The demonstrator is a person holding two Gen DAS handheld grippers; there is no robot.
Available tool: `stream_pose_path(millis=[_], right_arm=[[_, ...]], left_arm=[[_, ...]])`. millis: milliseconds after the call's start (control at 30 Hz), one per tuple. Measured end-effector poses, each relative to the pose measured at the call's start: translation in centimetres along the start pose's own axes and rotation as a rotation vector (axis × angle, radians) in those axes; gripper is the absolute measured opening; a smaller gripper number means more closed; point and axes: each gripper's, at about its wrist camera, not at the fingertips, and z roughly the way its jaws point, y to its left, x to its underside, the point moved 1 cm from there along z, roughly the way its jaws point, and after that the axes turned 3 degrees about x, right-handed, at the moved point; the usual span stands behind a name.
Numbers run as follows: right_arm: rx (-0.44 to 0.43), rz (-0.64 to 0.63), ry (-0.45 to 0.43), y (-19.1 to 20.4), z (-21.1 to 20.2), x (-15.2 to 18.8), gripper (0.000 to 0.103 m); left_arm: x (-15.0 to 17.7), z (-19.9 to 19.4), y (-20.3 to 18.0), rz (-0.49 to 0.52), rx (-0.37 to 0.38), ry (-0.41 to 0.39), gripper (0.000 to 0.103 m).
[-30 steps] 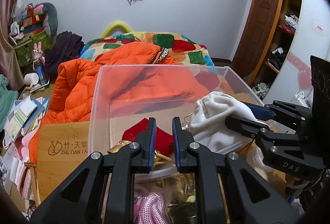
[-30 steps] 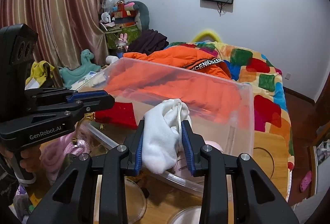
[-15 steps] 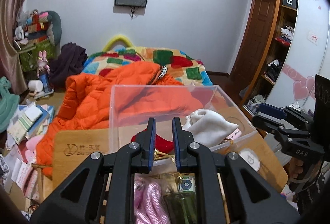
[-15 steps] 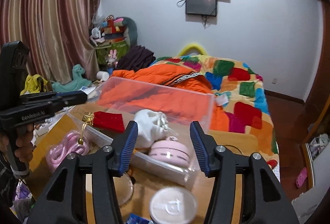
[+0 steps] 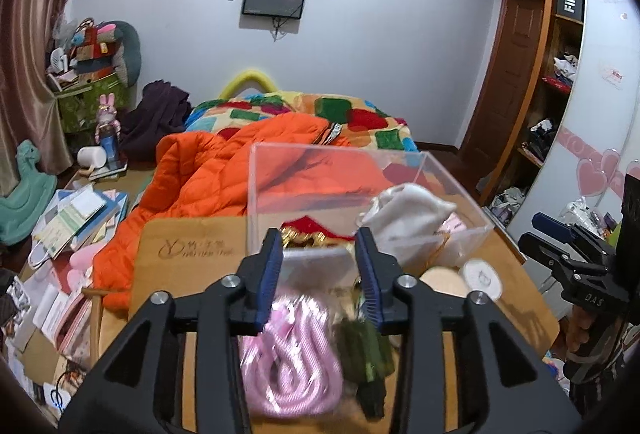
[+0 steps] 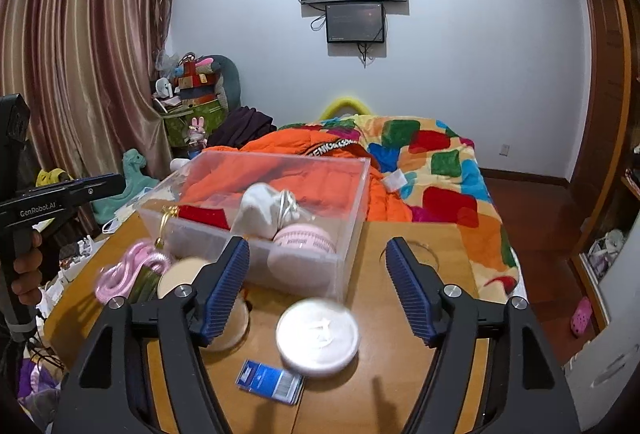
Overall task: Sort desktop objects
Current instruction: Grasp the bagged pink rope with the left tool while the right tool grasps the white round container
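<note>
Opening over the wooden table (image 6: pixel 404 234), both the left gripper (image 5: pixel 320 274) and right gripper (image 6: pixel 318 286) hold nothing. The white pouch (image 6: pixel 260 208) lies inside the clear box (image 6: pixel 352 202); a blurred, seemingly pink cord (image 5: pixel 292 358) lies just before it.

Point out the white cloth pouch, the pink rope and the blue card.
white cloth pouch (image 6: pixel 260 208), right wrist view, its bulging body.
pink rope (image 5: pixel 290 362), left wrist view, middle coils.
blue card (image 6: pixel 269 381), right wrist view, its face.

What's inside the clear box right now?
The clear box holds a red pouch, a white drawstring bag and a pink round case. Anything beneath the bag is hidden.
</note>
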Motion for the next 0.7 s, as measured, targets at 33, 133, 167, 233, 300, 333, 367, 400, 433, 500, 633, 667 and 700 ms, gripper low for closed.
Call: stream_pose_path(millis=[33,133,167,233,300,333,367,400,433,500,633,667,700], right_arm=[[-0.005,0.004,0.004,0.0,0.0,0.3,0.067],[-0.015,0.03,0.018,-0.3,0.1,1.2,0.067],[-0.017,0.044,0.024,-0.4,0.1,1.5,0.067],[-0.017,0.066,0.04,-0.9,0.3,2.1,0.067],[-0.013,0.086,0.055,-1.3,0.4,2.8,0.067],[-0.01,0.097,0.063,-1.6,0.5,3.2,0.067],[-0.005,0.104,0.071,-1.7,0.6,3.6,0.067],[0.0,0.106,0.075,-1.7,0.5,3.8,0.067],[0.006,0.107,0.081,-1.8,0.6,4.1,0.067],[0.017,0.102,0.09,-1.8,0.6,4.7,0.067],[0.019,0.115,0.11,-2.1,0.9,5.7,0.067],[0.015,0.121,0.118,-2.2,1.1,5.9,0.067],[0.011,0.127,0.129,-2.3,1.4,6.1,0.067]], left_arm=[[0.5,-0.1,0.1,0.0,-0.01,0.005,0.042],[1.6,-0.5,0.5,0.003,-0.036,0.014,0.046],[2.0,-0.6,0.7,0.003,-0.04,0.019,0.047],[3.0,-0.7,0.9,0.001,-0.048,0.037,0.05],[3.8,-0.7,0.9,0.0,-0.056,0.049,0.051],[4.4,-0.7,1.0,-0.002,-0.061,0.059,0.052],[4.7,-0.7,1.0,-0.004,-0.064,0.065,0.053],[5.2,-0.6,1.0,-0.008,-0.067,0.071,0.055],[5.6,-0.5,1.1,-0.016,-0.068,0.078,0.057],[6.5,-0.3,1.1,-0.03,-0.063,0.097,0.057],[7.7,0.6,0.9,-0.025,-0.081,0.126,0.058],[7.9,0.9,0.9,-0.028,-0.082,0.133,0.058],[8.0,1.1,0.9,-0.026,-0.088,0.132,0.06]])
